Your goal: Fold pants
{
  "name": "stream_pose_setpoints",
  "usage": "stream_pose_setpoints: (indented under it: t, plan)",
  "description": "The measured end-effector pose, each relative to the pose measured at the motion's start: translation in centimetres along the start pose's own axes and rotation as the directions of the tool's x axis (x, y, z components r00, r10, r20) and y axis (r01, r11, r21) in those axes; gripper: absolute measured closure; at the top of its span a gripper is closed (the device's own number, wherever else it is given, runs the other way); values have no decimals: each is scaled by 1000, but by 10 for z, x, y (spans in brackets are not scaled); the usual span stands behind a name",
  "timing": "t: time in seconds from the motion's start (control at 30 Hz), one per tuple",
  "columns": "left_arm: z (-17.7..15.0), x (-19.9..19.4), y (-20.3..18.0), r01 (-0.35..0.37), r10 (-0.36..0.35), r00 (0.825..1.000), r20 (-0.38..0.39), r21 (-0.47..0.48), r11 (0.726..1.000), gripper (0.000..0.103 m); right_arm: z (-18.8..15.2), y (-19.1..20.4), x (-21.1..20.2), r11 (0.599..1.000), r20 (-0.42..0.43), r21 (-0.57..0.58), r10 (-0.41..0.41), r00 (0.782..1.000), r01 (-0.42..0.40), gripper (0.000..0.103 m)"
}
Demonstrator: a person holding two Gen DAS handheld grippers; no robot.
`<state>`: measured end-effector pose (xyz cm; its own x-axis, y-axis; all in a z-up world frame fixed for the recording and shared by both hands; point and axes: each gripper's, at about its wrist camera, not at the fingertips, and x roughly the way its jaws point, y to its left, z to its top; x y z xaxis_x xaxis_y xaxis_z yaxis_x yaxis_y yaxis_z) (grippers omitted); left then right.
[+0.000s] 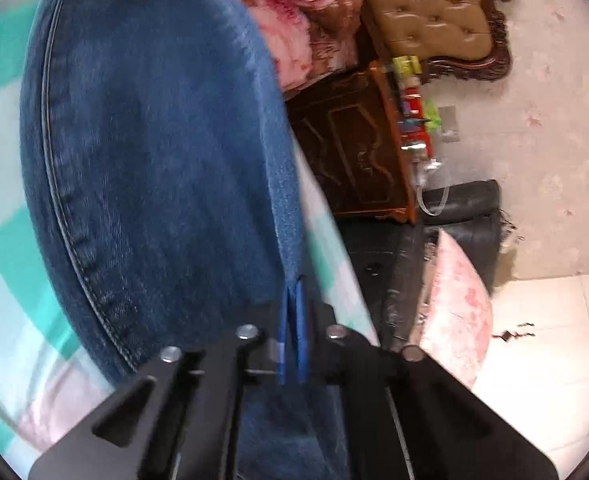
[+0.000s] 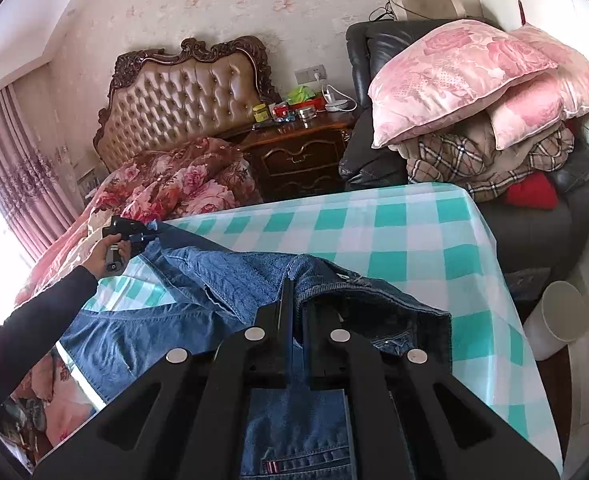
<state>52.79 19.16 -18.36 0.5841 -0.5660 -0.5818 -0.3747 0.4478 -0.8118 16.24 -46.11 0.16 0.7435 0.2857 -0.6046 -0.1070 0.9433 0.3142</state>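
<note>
Checked teal-and-white cloth [image 2: 414, 236] covers the table filling the middle of the right wrist view; behind it, at upper left, stand a tufted headboard [image 2: 186, 100] and a dark nightstand [image 2: 302, 156]; pink pillows [image 2: 454, 76] pile on a black armchair [image 2: 534, 224] at upper right. Across the cloth lie the jeans [image 2: 222, 280], partly lifted; my right gripper [image 2: 292, 280] is clamped on their waistband at lower centre; my left gripper [image 1: 293, 280] pinches a denim edge, seen at centre left of the right view in my left hand [image 2: 108, 250].
</note>
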Motion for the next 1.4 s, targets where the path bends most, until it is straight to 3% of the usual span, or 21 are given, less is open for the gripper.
stream_pose_setpoints:
  t: [0.17, 0.3, 0.4, 0.5, 0.57, 0.63, 0.67, 0.7, 0.77, 0.87, 0.93, 0.97, 1.0, 1.13, 1.2, 1.23, 1.27, 1.3, 1.4]
  plan:
    - [-27, -104, -26, 27, -36, 995, 94, 99, 995, 101, -6, -15, -11, 1000, -9, 28, -12, 1000, 12, 99]
    - [-102, -224, -14, -24, -11, 984, 180, 197, 980, 101, -29, -45, -24, 996, -67, 89, -16, 998, 21, 99]
    - [-192, -291, 41, -71, 23, 976, 216, 214, 974, 101, -65, -67, -25, 990, -159, 125, -50, 986, 70, 99]
    - [-243, -298, 101, -111, 77, 977, 198, 168, 980, 101, -98, -82, -12, 980, -250, 168, -60, 967, 104, 99]
    - [-260, -282, 147, -134, 119, 983, 143, 100, 986, 101, -121, -89, -1, 968, -306, 201, -85, 948, 152, 97]
    - [-267, -284, 164, -148, 131, 978, 161, 101, 984, 101, -132, -91, -2, 955, -304, 241, -97, 948, 175, 89]
    - [-269, -287, 169, -126, 109, 980, 164, 98, 987, 101, -135, -92, -6, 947, -301, 260, -108, 948, 190, 77]
    - [-268, -289, 171, -101, 85, 982, 167, 88, 991, 101, -138, -95, -13, 932, -296, 288, -133, 946, 221, 56]
    - [-268, -288, 168, -93, 75, 983, 165, 104, 990, 100, -144, -98, -24, 912, -269, 333, -152, 951, 240, 31]
    - [-267, -291, 171, -79, 61, 985, 158, 111, 991, 100, -154, -105, -45, 853, -234, 458, -155, 960, 250, 31]
    - [-266, -288, 171, -77, 59, 986, 154, 111, 991, 90, -166, -106, -55, 803, -214, 543, -152, 965, 247, 31]
    - [-265, -283, 166, -76, 59, 987, 153, 107, 991, 81, -171, -104, -56, 787, -197, 573, -137, 971, 227, 31]
    - [-266, -281, 164, -75, 59, 987, 152, 102, 992, 71, -173, -99, -54, 782, -186, 587, -124, 975, 211, 31]
    - [-267, -284, 162, -90, 73, 983, 169, 93, 992, 67, -170, -91, -34, 755, -172, 631, -88, 981, 179, 31]
    - [-263, -292, 157, -111, 89, 976, 197, 104, 988, 57, -168, -91, -20, 738, -195, 648, -80, 977, 190, 31]
    - [-257, -299, 153, -146, 117, 967, 227, 115, 983, 52, -169, -92, -16, 732, -210, 650, -86, 974, 205, 31]
    - [-250, -305, 150, -195, 161, 955, 248, 120, 973, 48, -168, -92, -12, 730, -222, 645, -102, 970, 225, 39]
    - [-239, -310, 147, -263, 223, 937, 270, 120, 957, 47, -167, -91, -11, 735, -237, 629, -128, 963, 253, 56]
    - [-199, -321, 134, -437, 380, 862, 336, 110, 893, 47, -162, -86, -12, 761, -251, 574, -188, 949, 303, 77]
